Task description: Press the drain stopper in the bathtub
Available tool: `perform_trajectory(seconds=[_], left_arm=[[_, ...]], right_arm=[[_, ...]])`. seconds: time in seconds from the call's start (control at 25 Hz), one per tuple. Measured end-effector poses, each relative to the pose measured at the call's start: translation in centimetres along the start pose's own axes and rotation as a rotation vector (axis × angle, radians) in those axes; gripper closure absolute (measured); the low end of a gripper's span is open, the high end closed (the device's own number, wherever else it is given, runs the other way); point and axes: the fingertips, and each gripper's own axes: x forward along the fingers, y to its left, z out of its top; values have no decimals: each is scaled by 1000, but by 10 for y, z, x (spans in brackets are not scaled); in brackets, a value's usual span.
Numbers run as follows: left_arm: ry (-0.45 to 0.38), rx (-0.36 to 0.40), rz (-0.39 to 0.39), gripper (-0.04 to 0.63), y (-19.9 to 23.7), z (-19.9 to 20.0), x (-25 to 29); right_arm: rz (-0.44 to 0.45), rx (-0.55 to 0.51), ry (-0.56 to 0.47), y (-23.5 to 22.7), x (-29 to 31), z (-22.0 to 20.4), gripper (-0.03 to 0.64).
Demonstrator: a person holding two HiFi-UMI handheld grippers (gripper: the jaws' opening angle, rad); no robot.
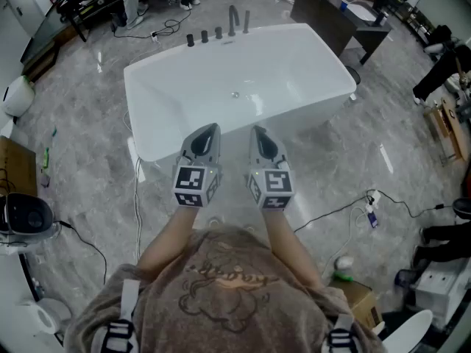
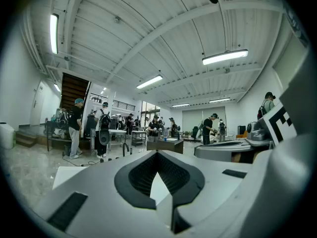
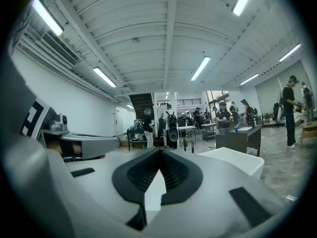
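Observation:
A white freestanding bathtub (image 1: 169, 76) fills the middle of the head view. Its small round chrome drain stopper (image 1: 235, 94) sits on the tub floor, and chrome taps (image 1: 232, 22) stand at the far rim. My left gripper (image 1: 210, 129) and right gripper (image 1: 259, 131) hover side by side over the tub's near rim, well short of the stopper. Both point forward with jaws together and hold nothing. In the left gripper view, my left gripper (image 2: 157, 153) shows only a strip of tub rim (image 2: 69, 172). The right gripper (image 3: 159, 151) has the tub's corner (image 3: 237, 160) to its right. The stopper is hidden in both gripper views.
Grey marble-look floor surrounds the tub. Black cables (image 1: 137, 204) trail at the left and another cable (image 1: 346, 208) at the right. A dark vanity with a basin (image 1: 335, 13) stands behind the tub on the right. Several people (image 2: 77, 125) stand far off.

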Motion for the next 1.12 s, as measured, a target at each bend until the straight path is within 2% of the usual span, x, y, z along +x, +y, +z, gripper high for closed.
perform_trajectory(seconds=[0.36, 0.76, 1.12], left_arm=[[19, -2, -20, 595, 12, -7, 6], [17, 20, -97, 595, 27, -10, 21], [21, 26, -110, 595, 22, -12, 80]], right_arm=[[-3, 3, -11, 4, 11, -3, 618], [-43, 10, -19, 1, 27, -12, 618], [-19, -7, -19, -39, 70, -6, 617]])
